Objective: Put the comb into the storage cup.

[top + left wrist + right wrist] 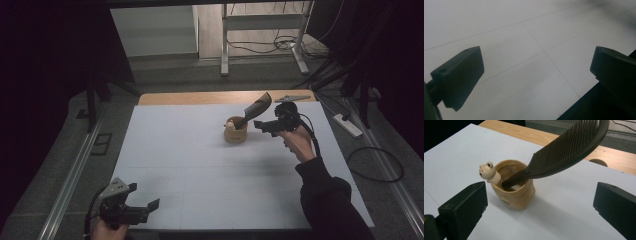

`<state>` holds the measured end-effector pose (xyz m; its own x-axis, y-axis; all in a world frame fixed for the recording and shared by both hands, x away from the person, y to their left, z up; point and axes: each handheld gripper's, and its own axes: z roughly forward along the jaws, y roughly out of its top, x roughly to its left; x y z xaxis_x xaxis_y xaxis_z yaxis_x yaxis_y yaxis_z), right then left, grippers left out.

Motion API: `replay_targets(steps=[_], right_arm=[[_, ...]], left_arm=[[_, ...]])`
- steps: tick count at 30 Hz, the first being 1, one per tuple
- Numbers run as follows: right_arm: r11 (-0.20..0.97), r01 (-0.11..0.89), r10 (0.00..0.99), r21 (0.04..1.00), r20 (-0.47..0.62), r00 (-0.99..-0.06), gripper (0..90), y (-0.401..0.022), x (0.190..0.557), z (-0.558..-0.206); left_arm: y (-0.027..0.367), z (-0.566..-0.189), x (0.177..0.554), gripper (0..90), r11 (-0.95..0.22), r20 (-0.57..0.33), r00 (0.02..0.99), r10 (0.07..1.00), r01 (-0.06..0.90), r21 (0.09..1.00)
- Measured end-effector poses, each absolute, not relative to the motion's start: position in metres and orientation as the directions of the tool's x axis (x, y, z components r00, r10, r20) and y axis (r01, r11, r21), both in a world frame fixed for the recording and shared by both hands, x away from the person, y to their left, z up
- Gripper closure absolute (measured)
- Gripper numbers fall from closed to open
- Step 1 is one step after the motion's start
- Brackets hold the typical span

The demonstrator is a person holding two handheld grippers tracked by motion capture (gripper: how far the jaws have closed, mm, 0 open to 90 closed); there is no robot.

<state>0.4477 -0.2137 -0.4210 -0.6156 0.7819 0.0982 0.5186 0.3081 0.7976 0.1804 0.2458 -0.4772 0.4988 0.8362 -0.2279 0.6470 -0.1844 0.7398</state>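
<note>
Comb standing in a bear cup, both grippers empty

The left gripper [145,206] hovers wide open at the near table [200,165] edge; mid-table, the tan cup [515,191] (dark printing, unreadable) holds a black comb [566,152], handle down; just right, the right gripper [261,125] gapes wide.

1. A white sheet [200,170] covers the wooden table [200,97]
2. Grey floor [165,75] surrounds it, dim
3. A white frame [225,40] stands behind
4. Cables [270,45] and a power strip [347,125] lie on the floor
</note>
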Motion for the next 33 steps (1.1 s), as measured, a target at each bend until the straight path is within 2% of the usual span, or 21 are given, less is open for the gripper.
replay_targets(steps=[33], right_arm=[[0.357,0.488,0.759,0.796,0.058,-0.649,0.0,-0.214,0.414,-0.415]], left_arm=[[0.245,-0.477,0.181,0.0,-0.189,-0.23,0.504,0.832,0.648,0.738]])
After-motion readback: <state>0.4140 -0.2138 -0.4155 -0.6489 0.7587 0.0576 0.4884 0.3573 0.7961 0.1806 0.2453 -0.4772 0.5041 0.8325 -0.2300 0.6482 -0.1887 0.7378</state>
